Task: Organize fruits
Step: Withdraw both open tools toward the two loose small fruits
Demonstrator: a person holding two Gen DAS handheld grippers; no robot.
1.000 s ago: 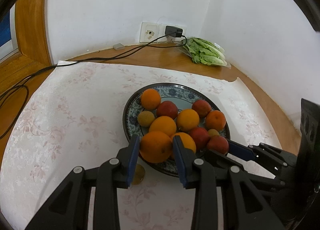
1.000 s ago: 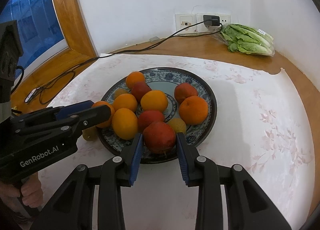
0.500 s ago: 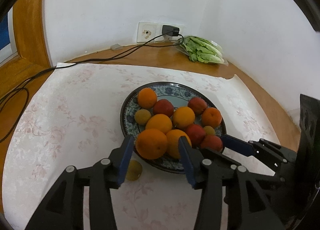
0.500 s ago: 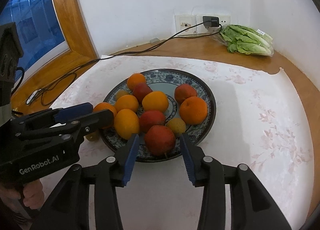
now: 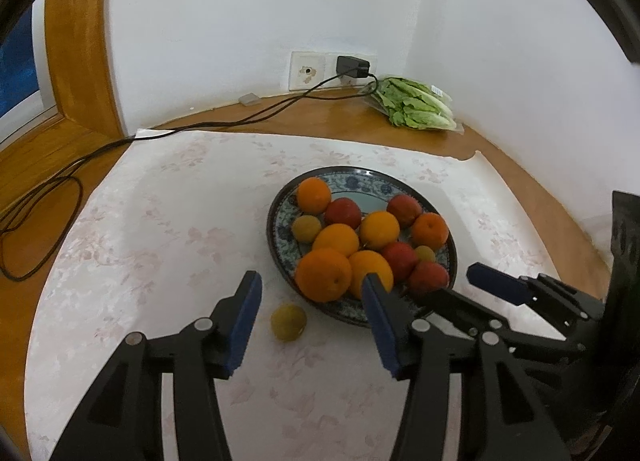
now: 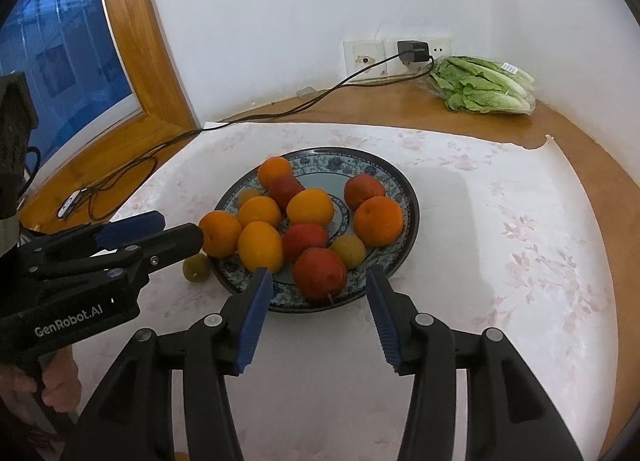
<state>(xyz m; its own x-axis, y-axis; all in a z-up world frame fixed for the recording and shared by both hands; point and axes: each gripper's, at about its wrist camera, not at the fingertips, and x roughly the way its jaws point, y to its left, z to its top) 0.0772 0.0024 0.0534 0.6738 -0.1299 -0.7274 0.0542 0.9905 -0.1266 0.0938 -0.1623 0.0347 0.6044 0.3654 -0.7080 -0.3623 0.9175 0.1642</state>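
A blue-patterned plate (image 5: 360,181) (image 6: 332,159) holds several oranges, red fruits and small yellow-green fruits. My left gripper (image 5: 311,281) (image 6: 180,227) is open and its jaws are still opening. An orange (image 5: 323,275) (image 6: 220,233) rests on the plate's near rim just beyond its tips, and the pads do not touch it. My right gripper (image 6: 318,275) (image 5: 438,281) is also open and opening. A red fruit (image 6: 320,273) (image 5: 428,277) lies on the rim between its tips, free of the pads. One small yellow-green fruit (image 5: 289,321) (image 6: 196,267) lies on the cloth beside the plate.
A floral cloth (image 5: 160,241) covers the round wooden table. Bagged lettuce (image 5: 416,109) (image 6: 484,89) lies at the back by a wall socket with a charger (image 6: 412,51), whose cable trails off to the left. A hand (image 6: 52,393) holds the left gripper.
Both grippers have opened and drawn back a little from the plate. The orange and the red fruit they held now rest free on the rim.
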